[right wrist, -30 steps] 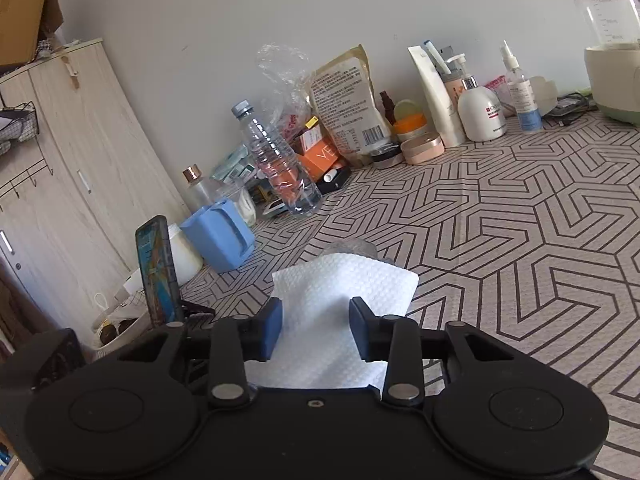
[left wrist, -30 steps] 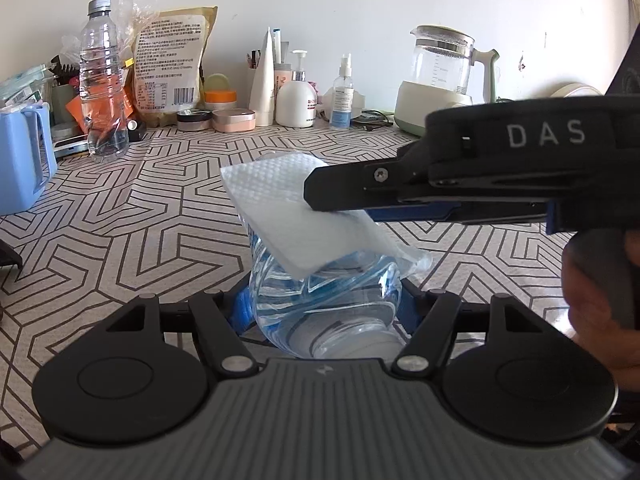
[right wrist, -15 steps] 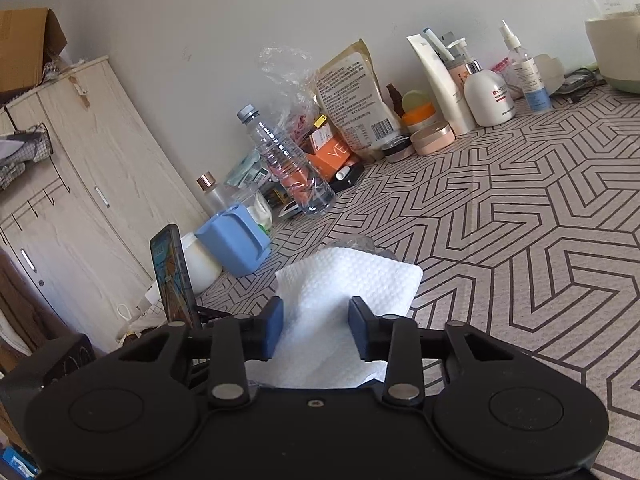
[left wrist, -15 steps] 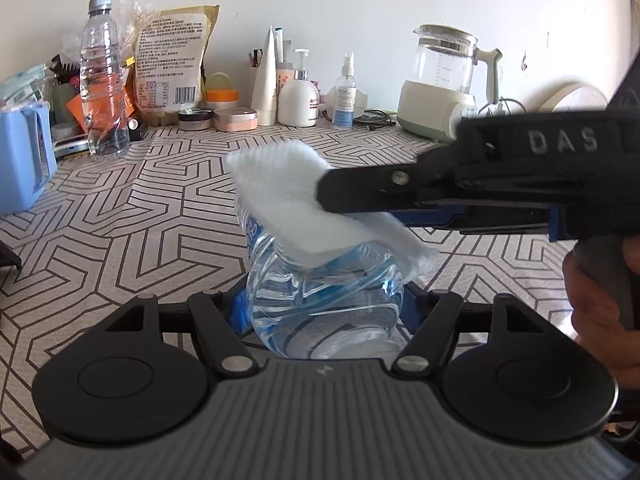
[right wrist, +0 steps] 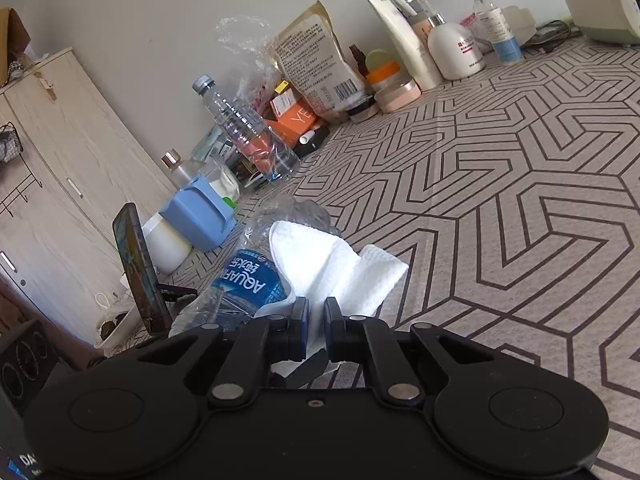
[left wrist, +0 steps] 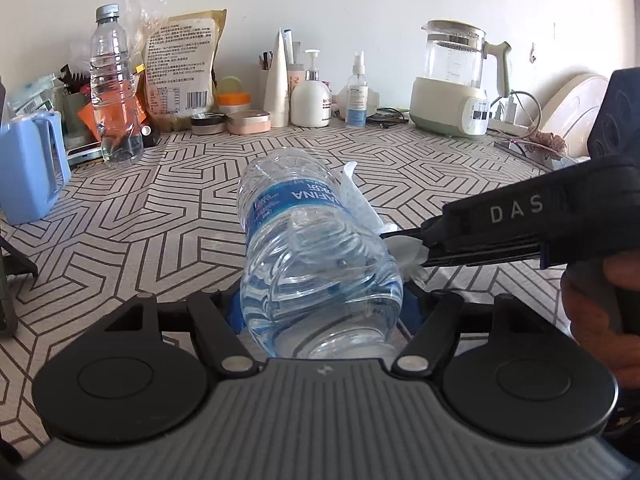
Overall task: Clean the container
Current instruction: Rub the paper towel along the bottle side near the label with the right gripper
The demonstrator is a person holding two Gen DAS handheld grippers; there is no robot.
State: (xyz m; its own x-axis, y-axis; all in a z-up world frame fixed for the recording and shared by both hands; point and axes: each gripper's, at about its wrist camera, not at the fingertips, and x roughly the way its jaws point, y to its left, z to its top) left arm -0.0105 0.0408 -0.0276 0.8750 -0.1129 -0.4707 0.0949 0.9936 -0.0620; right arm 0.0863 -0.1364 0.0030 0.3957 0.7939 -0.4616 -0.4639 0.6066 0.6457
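Left claw clamps crumpled water bottle above patterned surface; right claw pinches white wipe against bottle flank at 3 o'clock. We judge risks: thin plastic buckling, bottle twisting free, wipe slipping under hard rubbing.

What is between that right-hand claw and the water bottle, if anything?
Only the white paper towel. The right gripper pinches it and presses it against the side of the water bottle, which the left gripper clamps. Nothing else intervenes.
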